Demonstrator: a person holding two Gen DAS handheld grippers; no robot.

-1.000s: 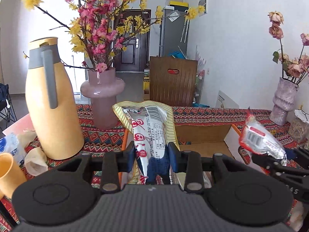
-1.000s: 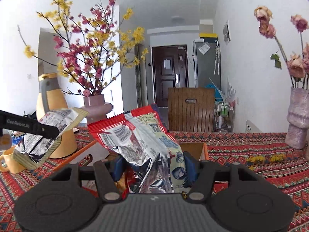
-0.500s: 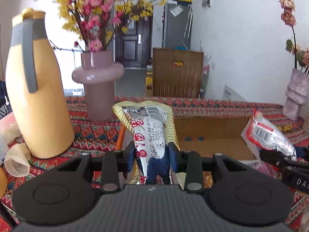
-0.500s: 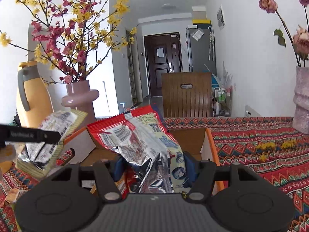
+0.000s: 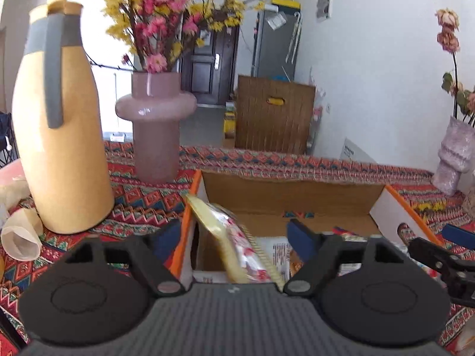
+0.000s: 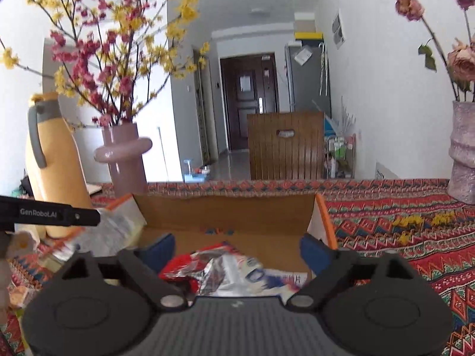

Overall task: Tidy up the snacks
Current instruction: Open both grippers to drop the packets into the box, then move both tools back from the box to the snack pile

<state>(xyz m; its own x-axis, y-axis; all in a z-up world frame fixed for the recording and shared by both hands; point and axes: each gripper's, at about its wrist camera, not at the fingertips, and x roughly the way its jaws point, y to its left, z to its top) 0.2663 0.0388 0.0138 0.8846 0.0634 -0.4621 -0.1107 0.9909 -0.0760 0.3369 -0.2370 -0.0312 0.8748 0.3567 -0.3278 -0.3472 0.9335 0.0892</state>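
Note:
An open cardboard box (image 5: 291, 192) with orange-edged flaps sits on the patterned tablecloth; it also shows in the right wrist view (image 6: 225, 213). My left gripper (image 5: 234, 237) is open over the box's left side, and a yellow-edged snack packet (image 5: 237, 243) drops blurred between its fingers into the box. My right gripper (image 6: 236, 247) is open over the box, with a red and silver snack packet (image 6: 213, 267) lying loose below it among other packets. The right gripper's fingertips (image 5: 458, 234) show at the left view's right edge.
A tall yellow jug (image 5: 59, 136) and a pink vase (image 5: 156, 127) of flowers stand left of the box. A pale textured vase (image 5: 454, 157) stands far right. A paper cup (image 5: 19, 238) lies at the left. A wooden chair back (image 6: 285, 145) is behind the table.
Both grippers opened and let go of their snack packets, which dropped into the box. Both moved forward and lower over the box.

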